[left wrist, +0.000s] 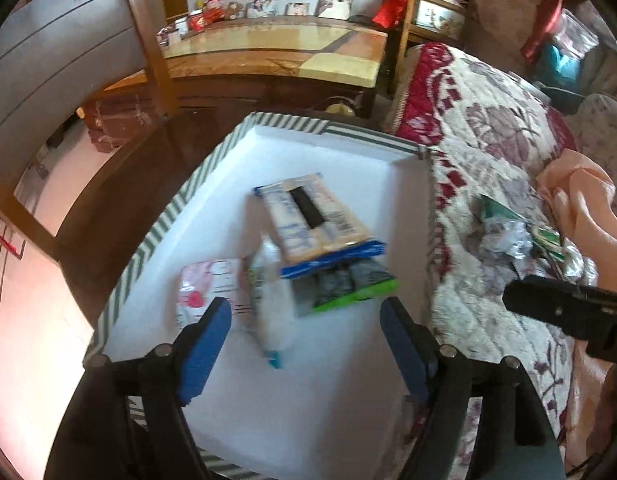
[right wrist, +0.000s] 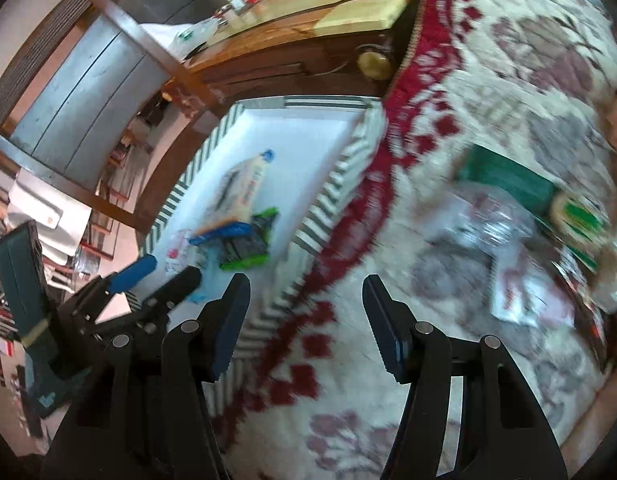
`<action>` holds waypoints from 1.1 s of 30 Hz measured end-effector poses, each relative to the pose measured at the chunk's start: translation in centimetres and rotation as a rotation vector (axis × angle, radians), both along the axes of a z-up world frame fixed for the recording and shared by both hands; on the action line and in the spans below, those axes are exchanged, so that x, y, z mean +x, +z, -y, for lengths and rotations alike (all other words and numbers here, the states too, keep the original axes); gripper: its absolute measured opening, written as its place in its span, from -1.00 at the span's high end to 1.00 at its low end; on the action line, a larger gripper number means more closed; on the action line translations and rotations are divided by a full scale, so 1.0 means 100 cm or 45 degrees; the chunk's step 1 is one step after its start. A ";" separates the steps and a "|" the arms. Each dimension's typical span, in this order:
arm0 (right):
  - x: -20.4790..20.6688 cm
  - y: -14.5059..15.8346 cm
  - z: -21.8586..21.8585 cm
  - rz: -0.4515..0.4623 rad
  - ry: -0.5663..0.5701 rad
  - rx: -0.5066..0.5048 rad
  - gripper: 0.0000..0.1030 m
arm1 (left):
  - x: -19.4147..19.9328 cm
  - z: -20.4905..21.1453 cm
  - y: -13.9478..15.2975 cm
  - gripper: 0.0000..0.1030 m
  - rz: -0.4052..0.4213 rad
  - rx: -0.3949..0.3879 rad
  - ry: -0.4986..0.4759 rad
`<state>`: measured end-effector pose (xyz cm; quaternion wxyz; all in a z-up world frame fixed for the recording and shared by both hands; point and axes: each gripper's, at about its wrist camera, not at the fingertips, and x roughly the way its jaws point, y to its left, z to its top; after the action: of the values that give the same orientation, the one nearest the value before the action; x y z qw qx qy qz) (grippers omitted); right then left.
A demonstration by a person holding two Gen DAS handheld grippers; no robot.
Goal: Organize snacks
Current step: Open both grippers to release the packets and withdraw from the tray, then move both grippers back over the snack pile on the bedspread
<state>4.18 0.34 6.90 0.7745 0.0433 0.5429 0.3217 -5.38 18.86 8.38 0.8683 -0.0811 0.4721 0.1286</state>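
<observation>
A white box with a green-striped rim (left wrist: 180,216) holds several snack packs: a blue and cream cracker pack (left wrist: 316,220), a green-edged dark pack (left wrist: 352,284), a pink and white pack (left wrist: 208,284) and a blurred white pack (left wrist: 268,300). My left gripper (left wrist: 306,352) is open and empty above the box. My right gripper (right wrist: 306,320) is open and empty over the floral blanket (right wrist: 448,100). More snacks lie on the blanket: a green pack (right wrist: 508,180) and silvery wrappers (left wrist: 504,236). The box (right wrist: 328,196) and the left gripper (right wrist: 156,276) show in the right wrist view.
The box stands beside a bed with the floral blanket (left wrist: 488,140). A wooden table (left wrist: 276,52) with photos and red ornaments is behind. A wooden chair (right wrist: 108,52) stands to the left. The right gripper's body (left wrist: 568,312) shows at the right edge.
</observation>
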 end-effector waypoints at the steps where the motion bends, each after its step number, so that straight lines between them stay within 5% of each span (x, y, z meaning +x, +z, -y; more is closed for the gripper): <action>1: -0.001 0.000 0.008 -0.001 -0.016 -0.003 -0.14 | 0.001 0.005 0.001 -0.54 0.002 0.000 -0.012; 17: -0.010 -0.011 0.126 -0.023 -0.263 -0.033 -0.14 | 0.028 0.084 0.003 -0.61 -0.019 -0.042 -0.236; 33: -0.007 -0.021 0.162 -0.028 -0.319 -0.067 -0.16 | 0.094 0.141 -0.009 -0.68 -0.057 -0.083 -0.427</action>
<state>3.50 -15.86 4.83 0.8035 0.0939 0.5500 0.2075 3.99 4.76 7.47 0.8638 -0.0263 0.5022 -0.0317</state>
